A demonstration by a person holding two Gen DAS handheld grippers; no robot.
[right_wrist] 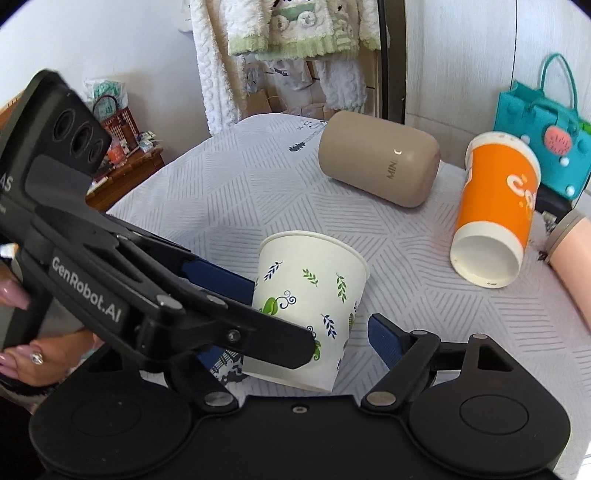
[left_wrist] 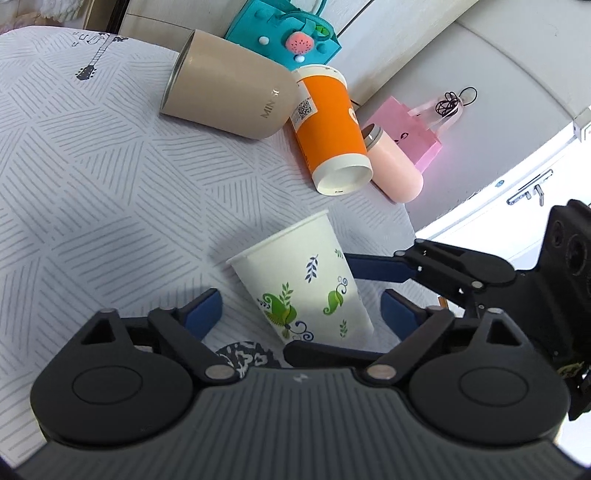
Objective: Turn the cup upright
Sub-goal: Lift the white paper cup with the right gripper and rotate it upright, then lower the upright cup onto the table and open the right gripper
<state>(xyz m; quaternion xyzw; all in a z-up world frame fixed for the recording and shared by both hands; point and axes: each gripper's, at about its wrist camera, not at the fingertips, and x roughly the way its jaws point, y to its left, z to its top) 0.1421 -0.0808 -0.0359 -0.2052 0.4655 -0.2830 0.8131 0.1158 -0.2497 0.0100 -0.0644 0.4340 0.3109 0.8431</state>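
A white paper cup with green and blue leaf prints (left_wrist: pixel 308 286) (right_wrist: pixel 310 302) stands nearly upright, rim up, slightly tilted, on the patterned tablecloth (left_wrist: pixel 92 192). My left gripper (left_wrist: pixel 295 308) is open, its blue pads on either side of the cup and apart from it. My right gripper (right_wrist: pixel 306 332) is also open around the cup from the other side. Each gripper crosses the other's view, so the cup's base is partly hidden.
A beige tumbler (left_wrist: pixel 225 86) (right_wrist: pixel 380 157), an orange paper cup (left_wrist: pixel 328 129) (right_wrist: pixel 495 210) and a pink bottle (left_wrist: pixel 393 166) lie on their sides farther back. A teal bag (left_wrist: pixel 291 33) (right_wrist: pixel 543 140) and a pink bag (left_wrist: pixel 410 129) are behind them. The table edge runs at right.
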